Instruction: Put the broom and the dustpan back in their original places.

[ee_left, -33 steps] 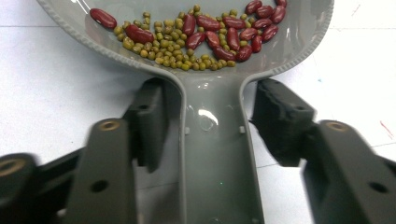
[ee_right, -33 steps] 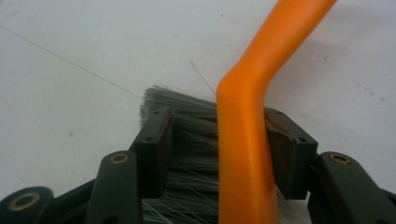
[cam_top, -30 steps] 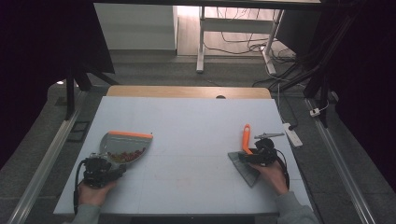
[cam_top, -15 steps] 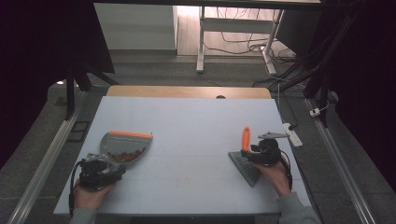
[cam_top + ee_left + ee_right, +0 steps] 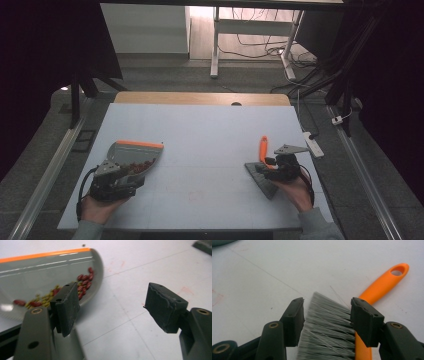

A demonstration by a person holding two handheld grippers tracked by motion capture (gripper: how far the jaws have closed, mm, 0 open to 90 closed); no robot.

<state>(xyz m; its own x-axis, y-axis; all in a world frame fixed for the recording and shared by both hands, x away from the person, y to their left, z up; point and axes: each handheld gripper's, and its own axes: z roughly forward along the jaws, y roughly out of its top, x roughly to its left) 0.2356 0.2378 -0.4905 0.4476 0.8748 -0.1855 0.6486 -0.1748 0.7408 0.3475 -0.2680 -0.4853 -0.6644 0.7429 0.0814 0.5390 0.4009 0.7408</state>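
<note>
Since the earlier frames both hands have drawn back slightly: the left gripper, jaws just opening wide with nothing between them, has let the bean-filled dustpan lie flat on the table, while the right gripper straddles the brush bristles, its grip unclear; no writing is legible.

The left gripper has let go of the dustpan, its jaws opening.
</note>
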